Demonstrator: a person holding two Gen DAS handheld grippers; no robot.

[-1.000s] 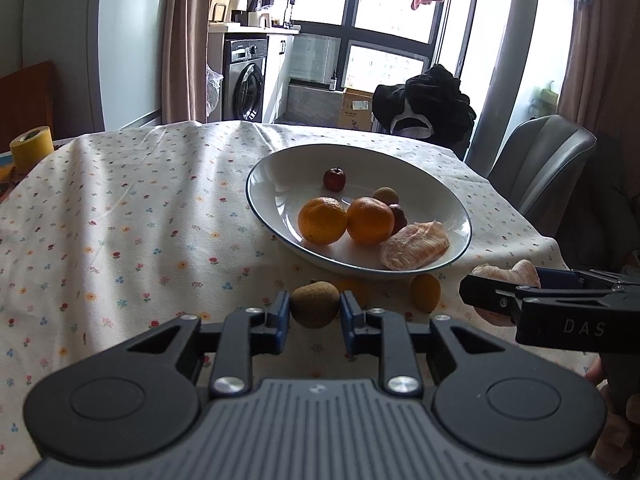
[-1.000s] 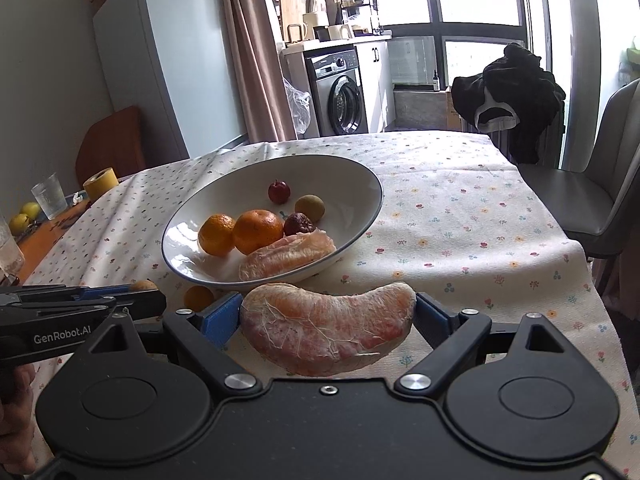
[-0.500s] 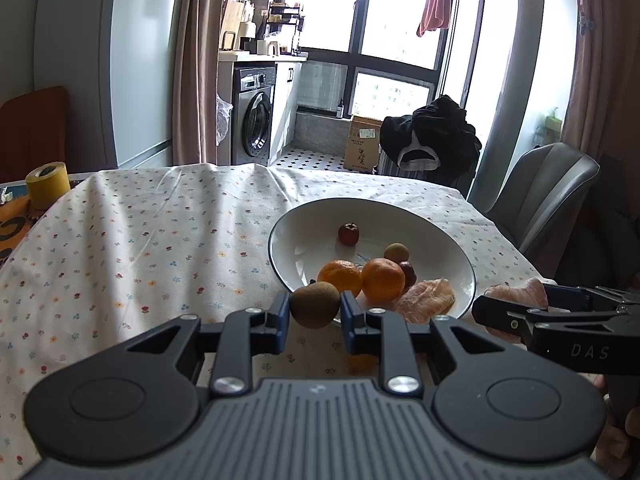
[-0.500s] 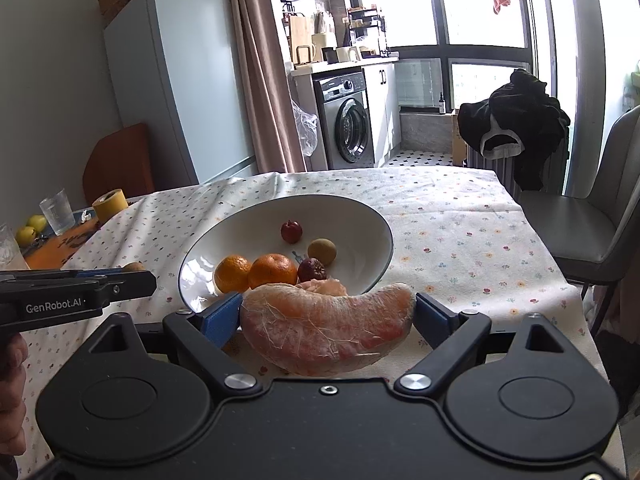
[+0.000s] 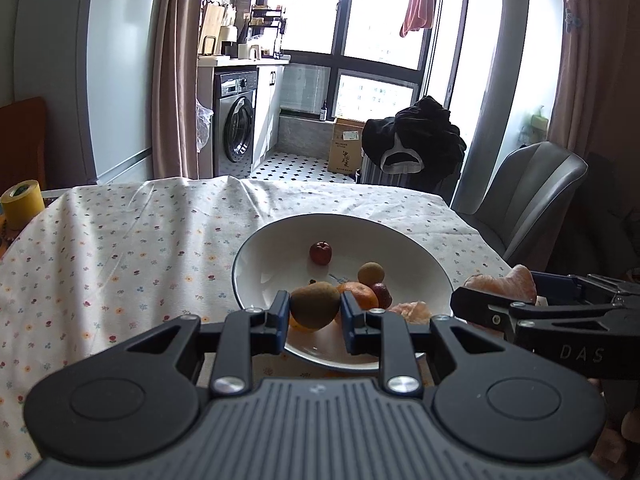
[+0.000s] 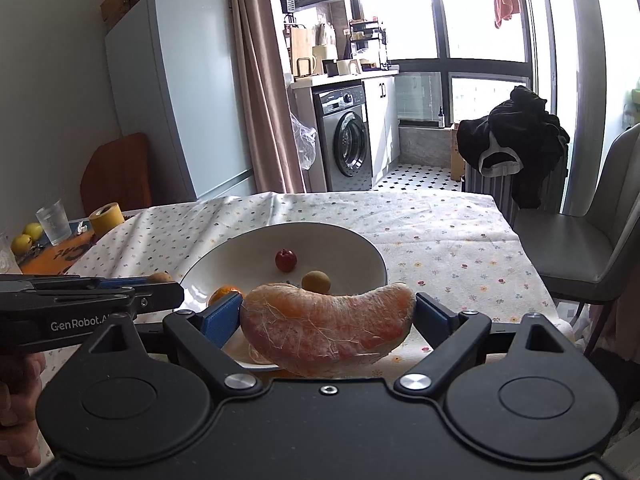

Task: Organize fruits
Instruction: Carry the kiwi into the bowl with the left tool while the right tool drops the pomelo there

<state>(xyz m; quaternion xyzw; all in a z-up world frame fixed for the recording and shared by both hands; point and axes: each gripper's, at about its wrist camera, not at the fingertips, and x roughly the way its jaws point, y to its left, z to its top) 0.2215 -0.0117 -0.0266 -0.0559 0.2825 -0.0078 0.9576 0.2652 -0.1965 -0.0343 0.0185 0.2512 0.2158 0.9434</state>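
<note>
A brown kiwi (image 5: 314, 305) sits clamped in my left gripper (image 5: 314, 312), held above the near rim of the white bowl (image 5: 272, 256). My right gripper (image 6: 328, 322) is shut on a peeled pomelo segment (image 6: 326, 328), also raised near the bowl (image 6: 240, 254). Inside the bowl lie a small red fruit (image 5: 320, 253), a second kiwi (image 5: 370, 273), an orange (image 5: 360, 294), a dark red fruit (image 5: 382, 294) and another pomelo piece (image 5: 412, 312). The right gripper with its segment (image 5: 502, 286) shows at the right in the left wrist view.
The bowl stands on a table under a flowered cloth (image 5: 120, 248). A yellow tape roll (image 5: 22, 204) is at the far left edge. A glass (image 6: 54, 224) and yellow fruits (image 6: 26, 238) sit on the left. A grey chair (image 5: 532, 204) stands at the right side.
Both grippers have risen with their fruit, so the bowl now sits lower and farther in both views. The orange fruit on the cloth in front of the bowl is now hidden.
</note>
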